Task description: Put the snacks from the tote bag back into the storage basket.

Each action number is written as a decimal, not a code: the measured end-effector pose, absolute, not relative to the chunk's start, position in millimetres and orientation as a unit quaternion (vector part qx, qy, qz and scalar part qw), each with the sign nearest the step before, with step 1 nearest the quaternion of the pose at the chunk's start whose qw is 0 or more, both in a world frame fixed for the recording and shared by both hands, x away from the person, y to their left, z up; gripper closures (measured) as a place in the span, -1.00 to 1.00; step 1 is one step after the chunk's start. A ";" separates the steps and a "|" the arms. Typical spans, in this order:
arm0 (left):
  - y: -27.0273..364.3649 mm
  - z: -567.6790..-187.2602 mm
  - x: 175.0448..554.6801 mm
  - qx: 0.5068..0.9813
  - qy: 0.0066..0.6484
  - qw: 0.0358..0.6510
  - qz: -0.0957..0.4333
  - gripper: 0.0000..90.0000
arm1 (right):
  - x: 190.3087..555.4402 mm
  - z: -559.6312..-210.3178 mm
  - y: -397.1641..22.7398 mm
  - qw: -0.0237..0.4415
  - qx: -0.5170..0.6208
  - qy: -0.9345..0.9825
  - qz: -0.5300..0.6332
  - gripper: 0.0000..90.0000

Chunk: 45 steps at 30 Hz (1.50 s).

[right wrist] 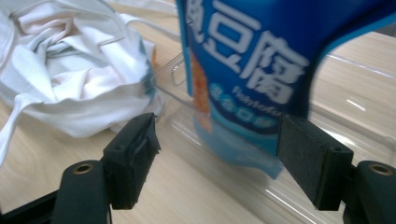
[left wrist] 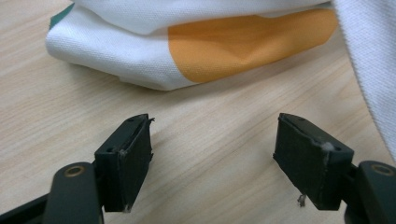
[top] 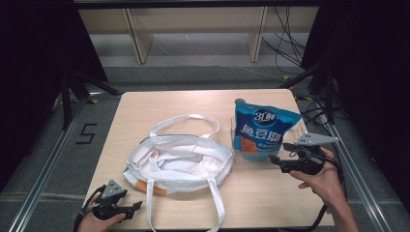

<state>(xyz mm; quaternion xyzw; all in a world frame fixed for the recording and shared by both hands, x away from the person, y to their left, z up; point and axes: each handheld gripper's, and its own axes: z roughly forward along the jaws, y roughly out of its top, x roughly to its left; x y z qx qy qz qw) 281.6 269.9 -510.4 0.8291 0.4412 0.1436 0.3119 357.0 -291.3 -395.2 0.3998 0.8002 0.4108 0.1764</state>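
A white tote bag [top: 179,159] lies crumpled in the middle of the wooden table [top: 193,104], its handles spread front and back. A blue snack pouch [top: 261,130] stands in a clear plastic container [top: 300,131] to the bag's right. My left gripper [top: 135,208] rests at the table's front left, open and holding nothing. In the left gripper view its jaws [left wrist: 215,135] point at the bag's edge [left wrist: 140,60] and its orange patch [left wrist: 243,42]. My right gripper [top: 279,152] is open just in front of the pouch [right wrist: 252,70] and the container [right wrist: 233,186], with the tote bag [right wrist: 70,70] off to the left.
One bag strap [top: 217,203] runs toward the table's front edge, and the strap [left wrist: 373,70] passes just right of my left gripper. Black stands and cables [top: 290,43] surround the table. Wooden shelving [top: 140,38] is behind it.
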 end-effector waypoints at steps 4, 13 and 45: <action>269.6 -510.3 281.3 0.827 0.445 0.313 0.143 -0.40 | 353.1 -401.8 -282.3 0.176 0.387 0.807 0.410 -0.34; 267.3 -512.8 281.1 0.820 0.453 0.317 0.148 -0.40 | 343.1 -412.9 -270.0 0.173 0.389 0.810 0.403 -0.34; 268.4 -511.5 281.1 0.831 0.439 0.309 0.145 -0.40 | 303.7 -474.8 -267.5 0.140 0.401 0.822 0.379 -0.38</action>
